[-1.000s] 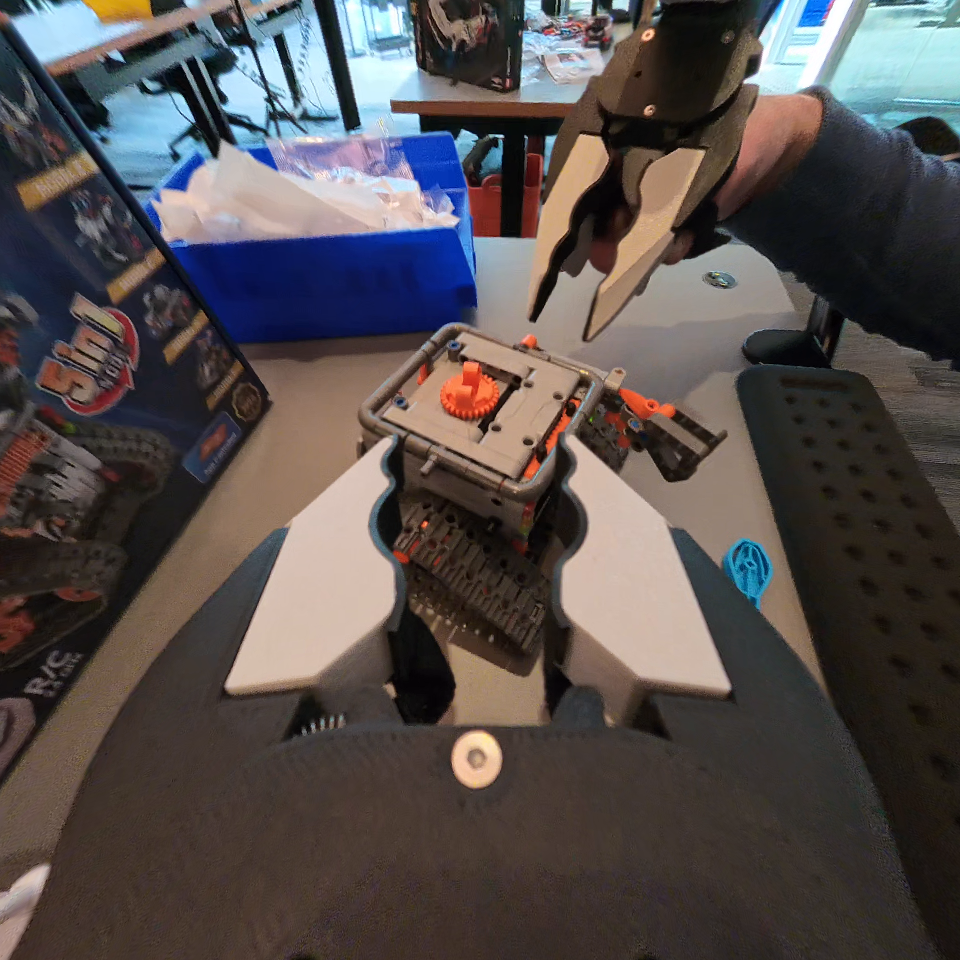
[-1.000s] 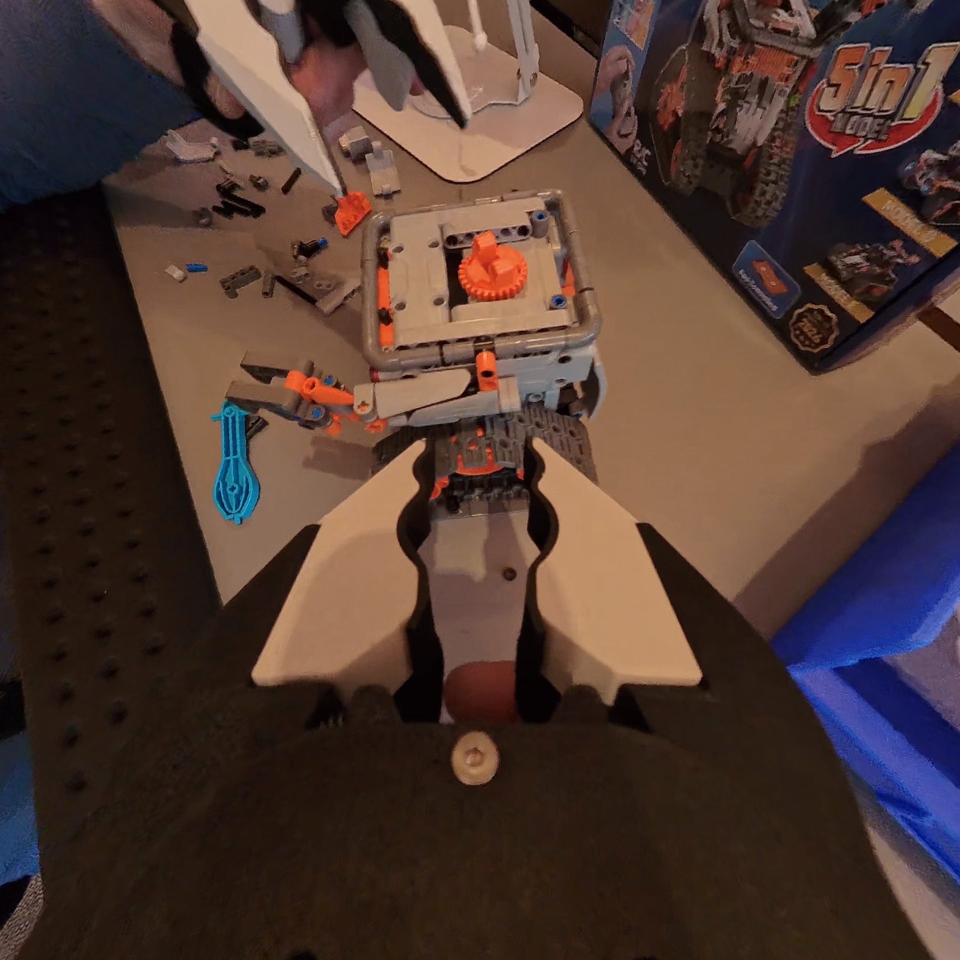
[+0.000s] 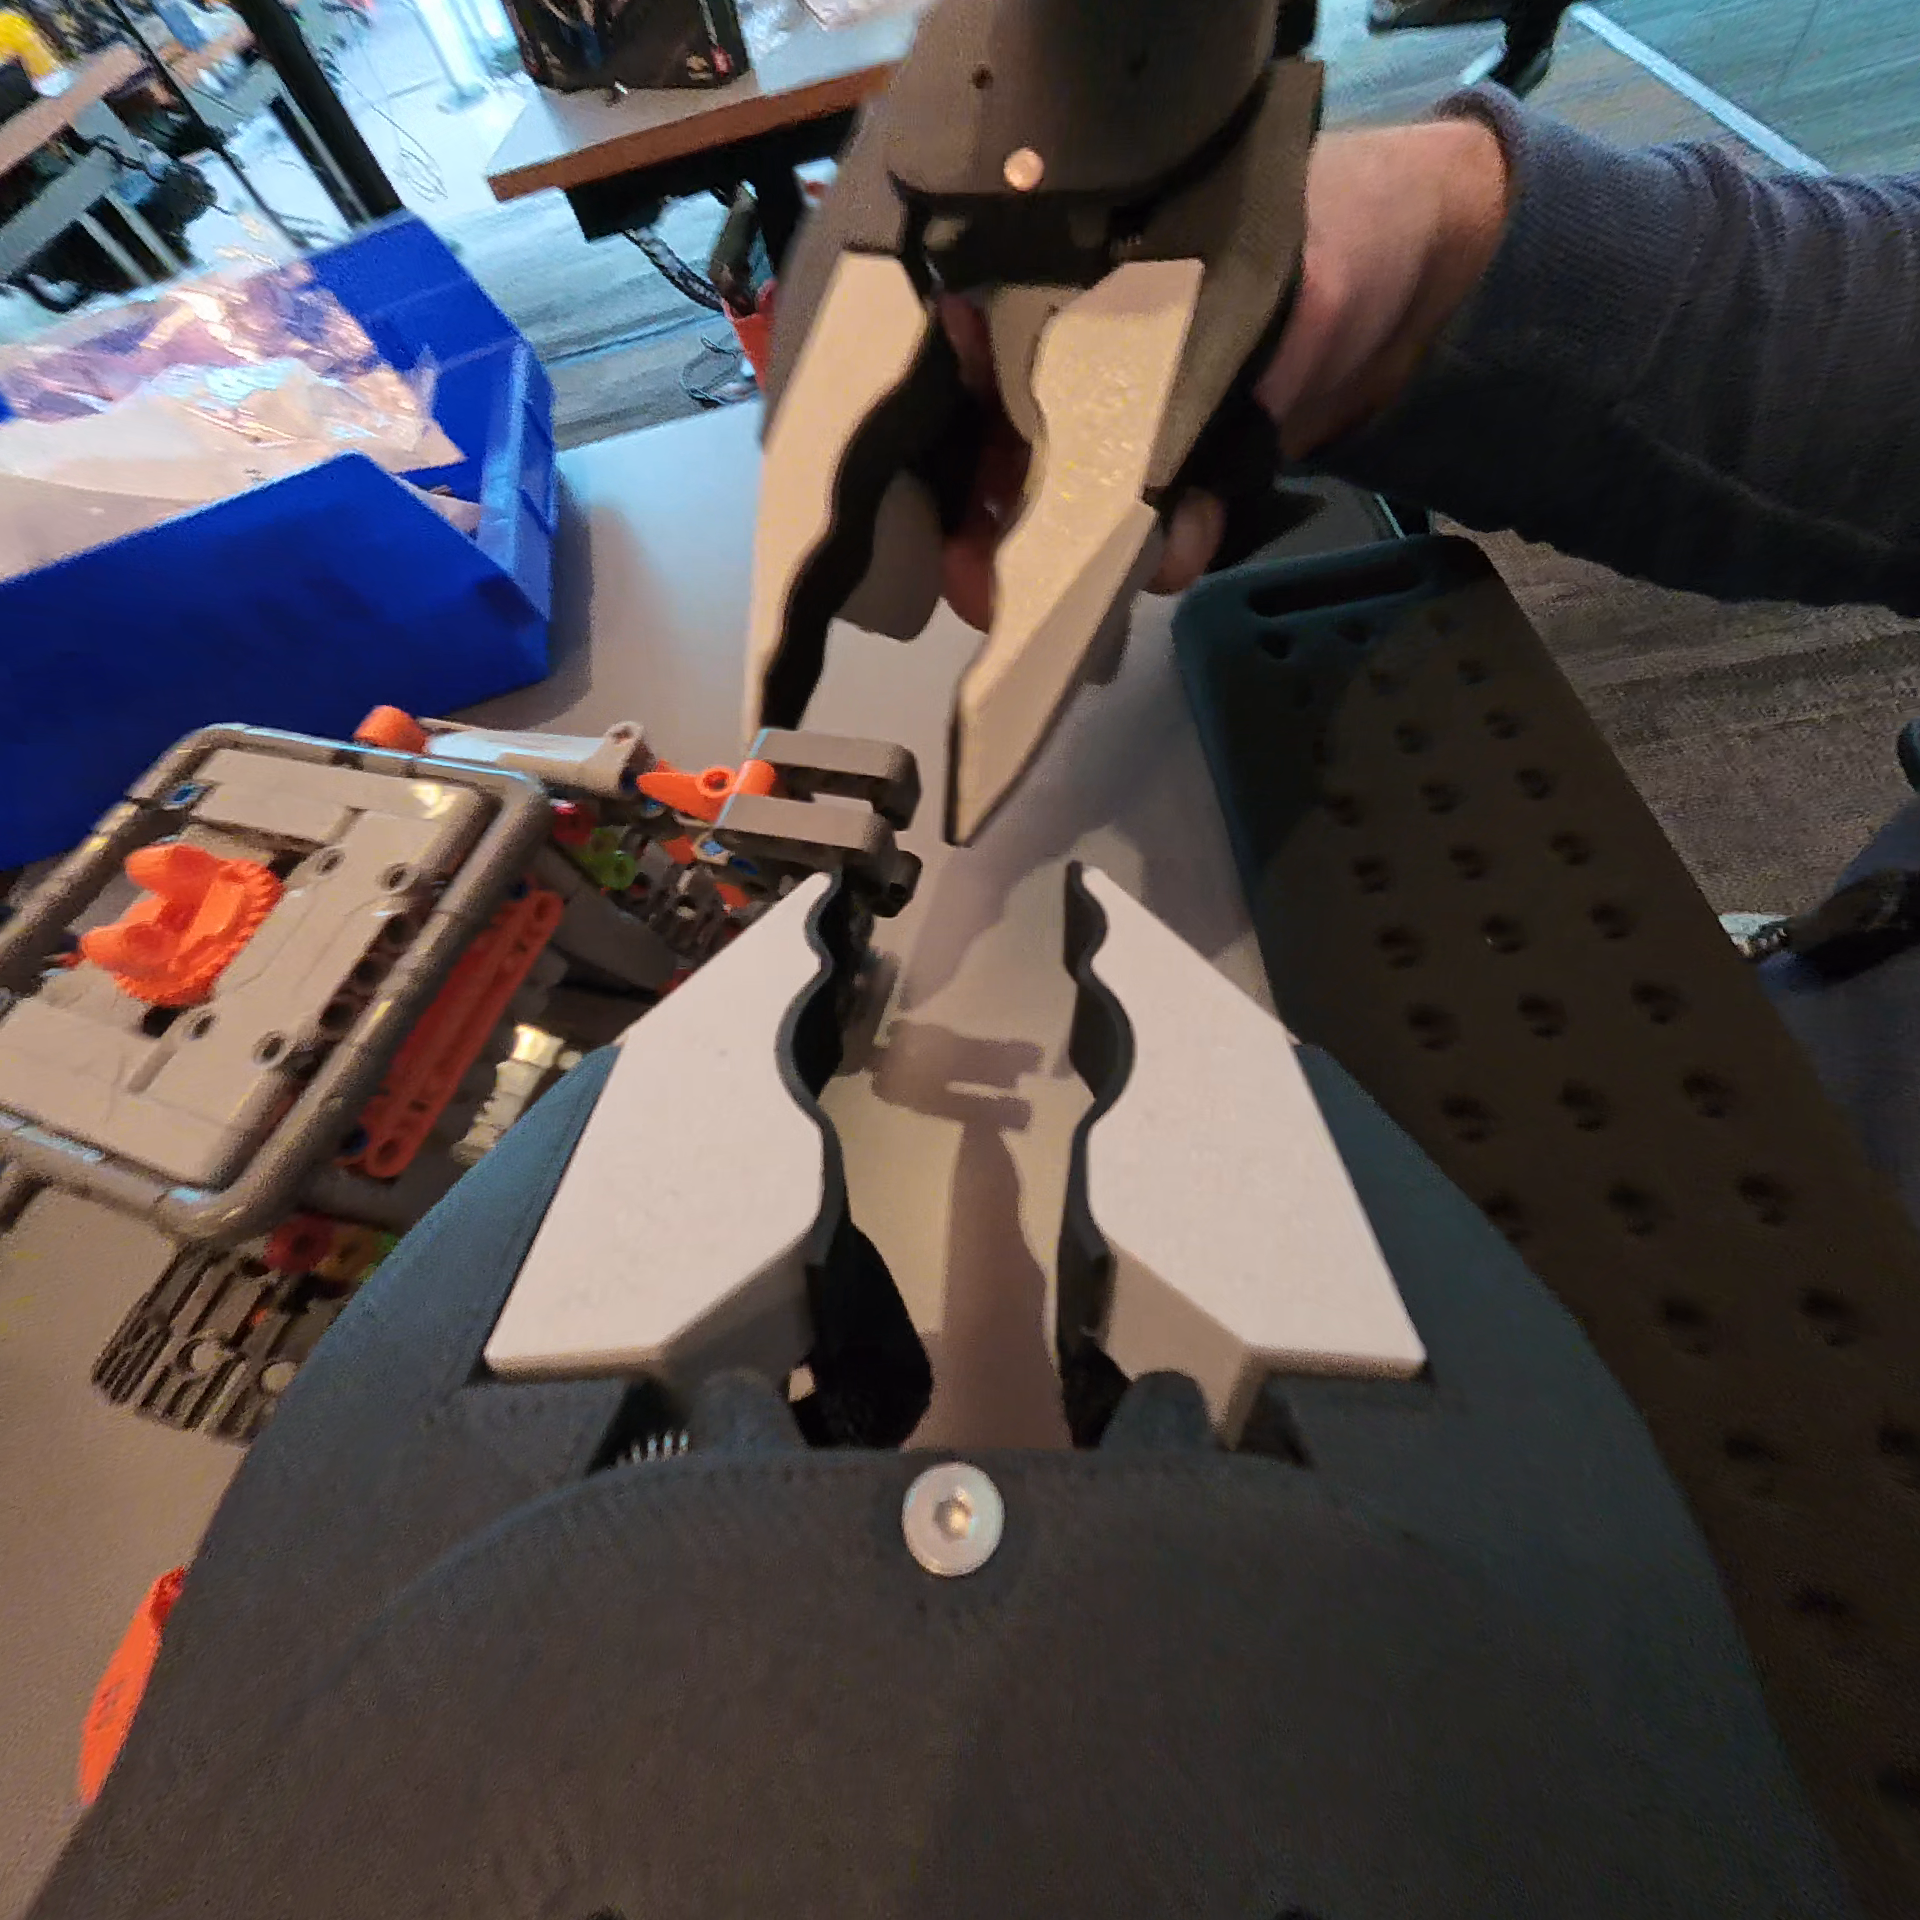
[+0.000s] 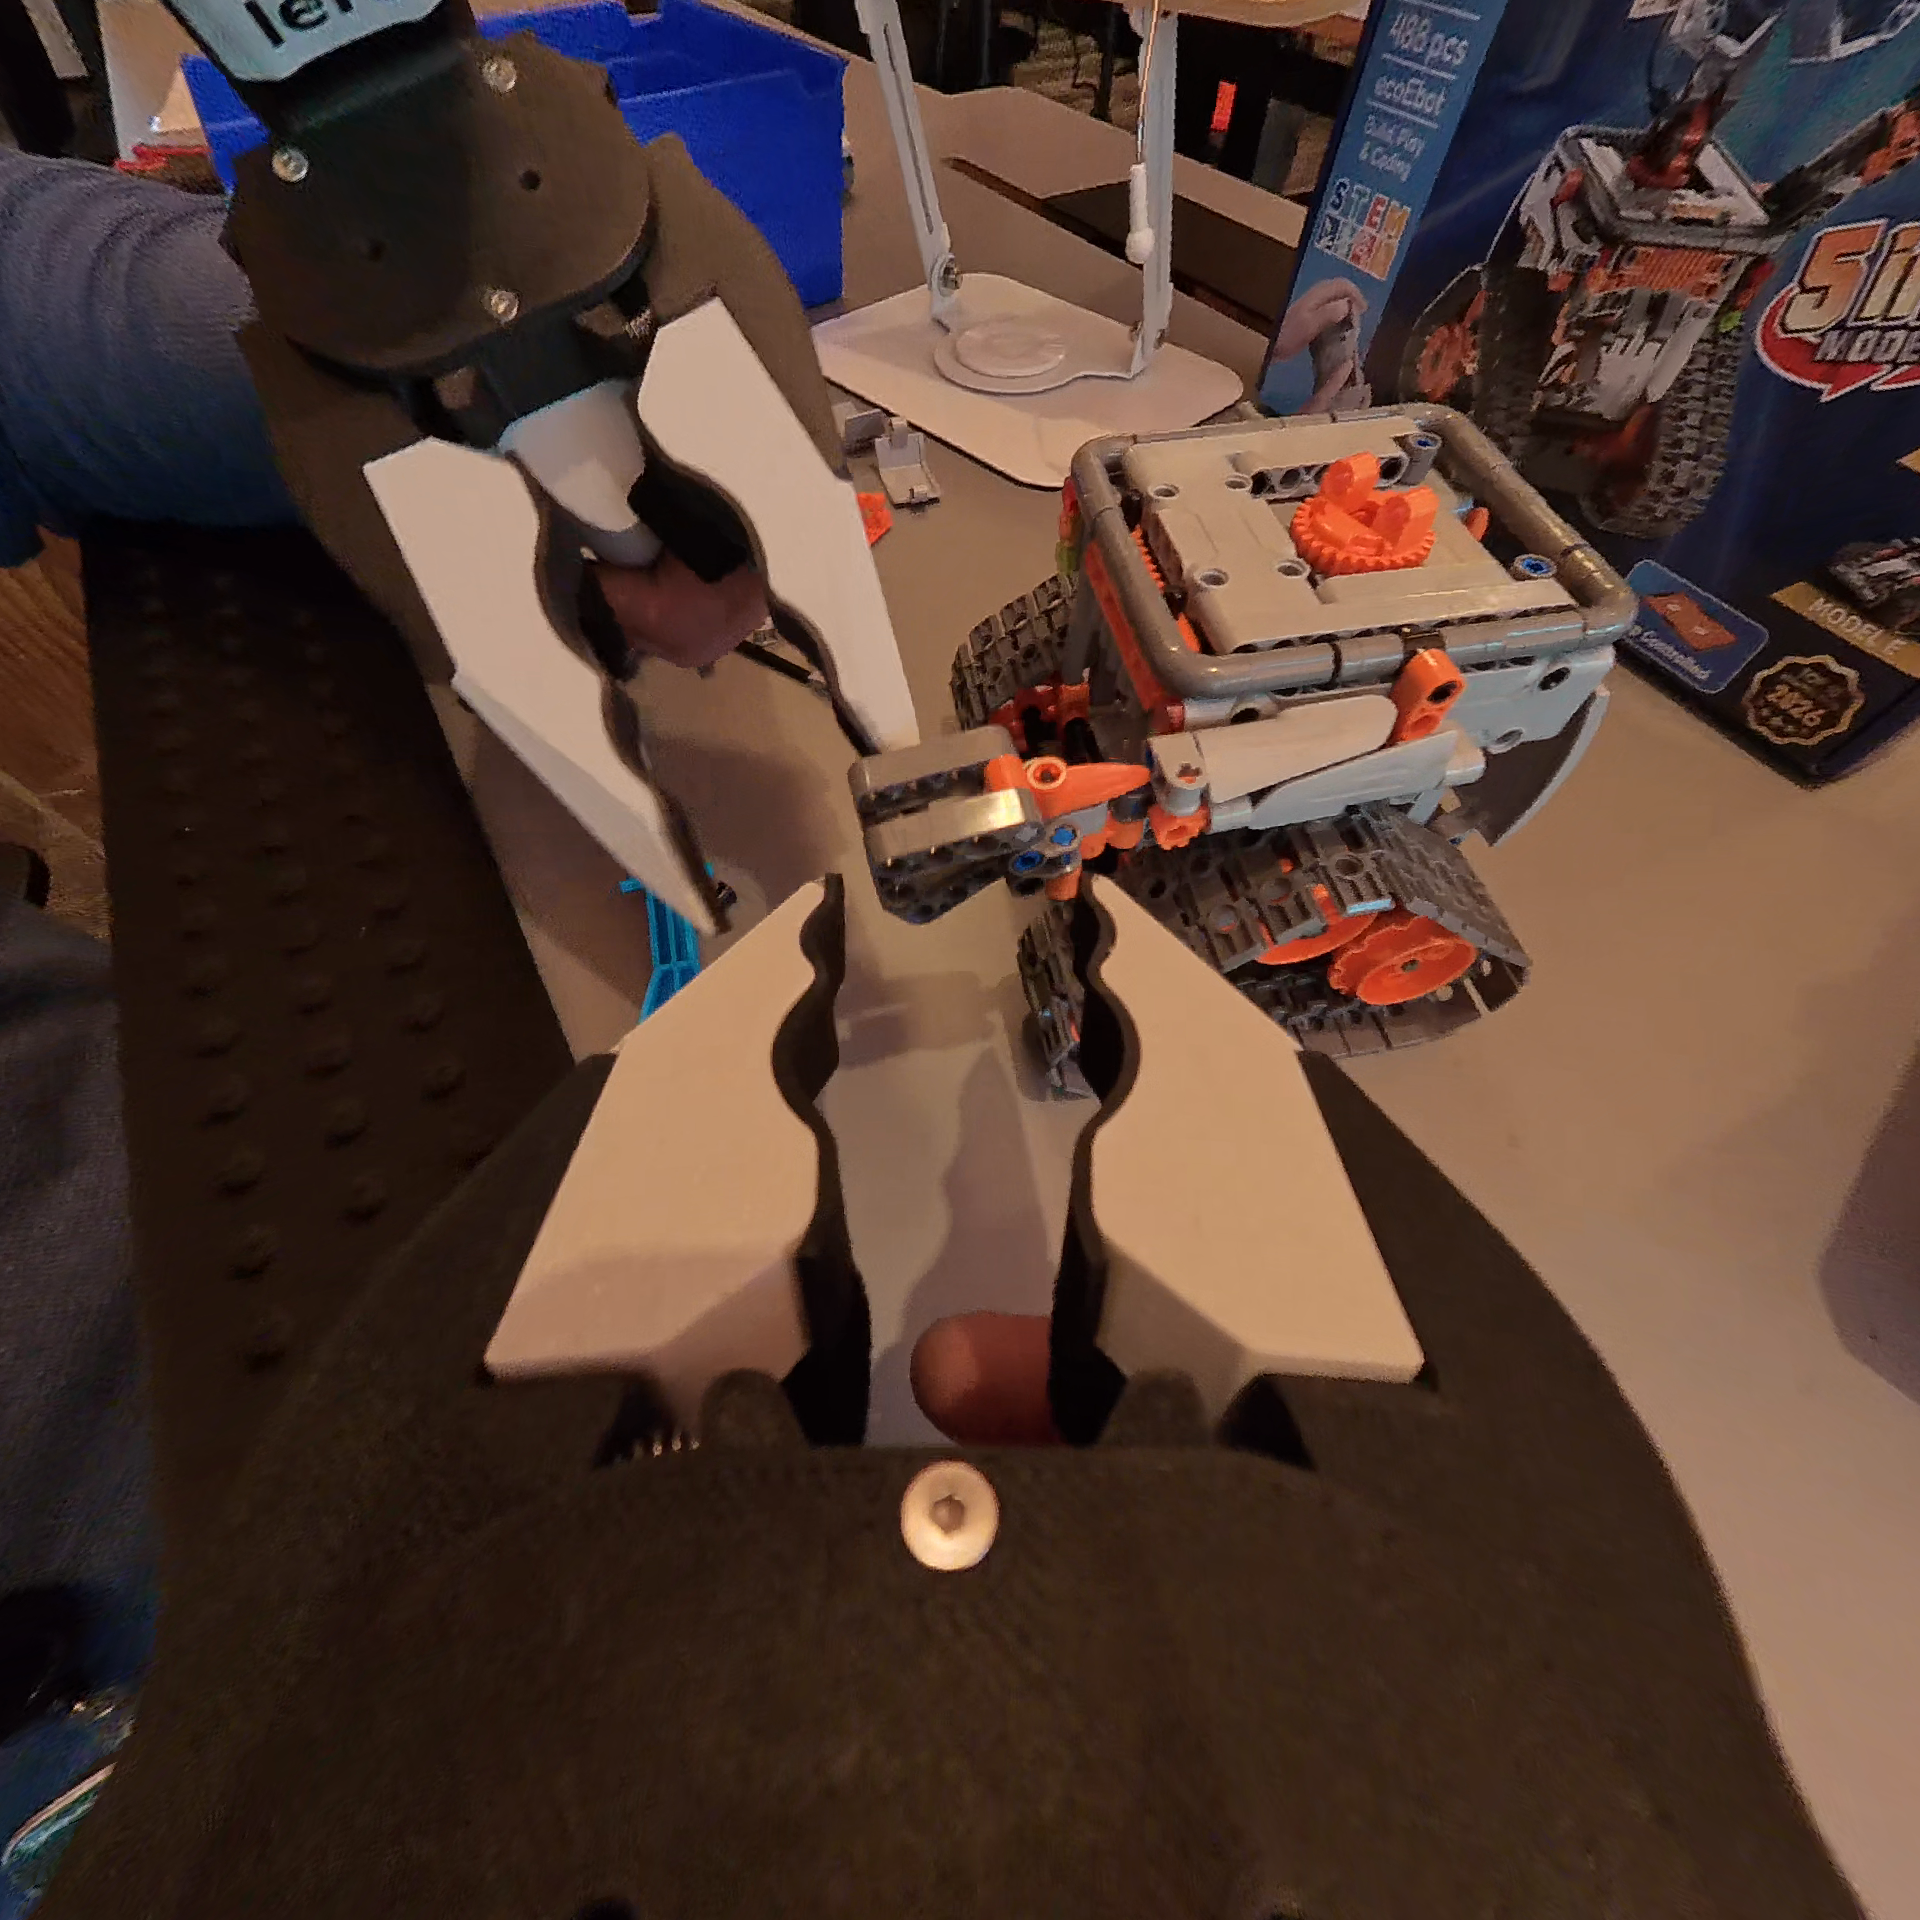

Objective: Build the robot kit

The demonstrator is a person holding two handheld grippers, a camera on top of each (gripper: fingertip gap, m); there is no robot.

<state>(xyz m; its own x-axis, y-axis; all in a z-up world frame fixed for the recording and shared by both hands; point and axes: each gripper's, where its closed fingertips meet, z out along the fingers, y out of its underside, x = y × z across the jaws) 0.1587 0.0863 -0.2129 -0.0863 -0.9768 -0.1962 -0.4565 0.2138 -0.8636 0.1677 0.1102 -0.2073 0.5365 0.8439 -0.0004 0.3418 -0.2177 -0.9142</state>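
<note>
Hovering with fingers parted and empty, the left gripper [image 3: 951, 883] and right gripper [image 4: 956, 894] flank the grey beam arm [image 4: 940, 805] jutting from the tracked brick vehicle [image 4: 1340, 644] on the desk [image 4: 1558, 1195]. Neither grips anything. Matte studded plastic, ribbed rubbery treads, one toothed orange gear [image 4: 1351, 520] on top.

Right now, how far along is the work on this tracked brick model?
Built: the tracked model stands on its tracks, with an orange gear on top and a grey arm attached at its side. In hand: nothing; the left gripper and the right gripper have open, empty jaws close to that arm's end. Left over: loose pieces lie on the table near the white stand.
</note>
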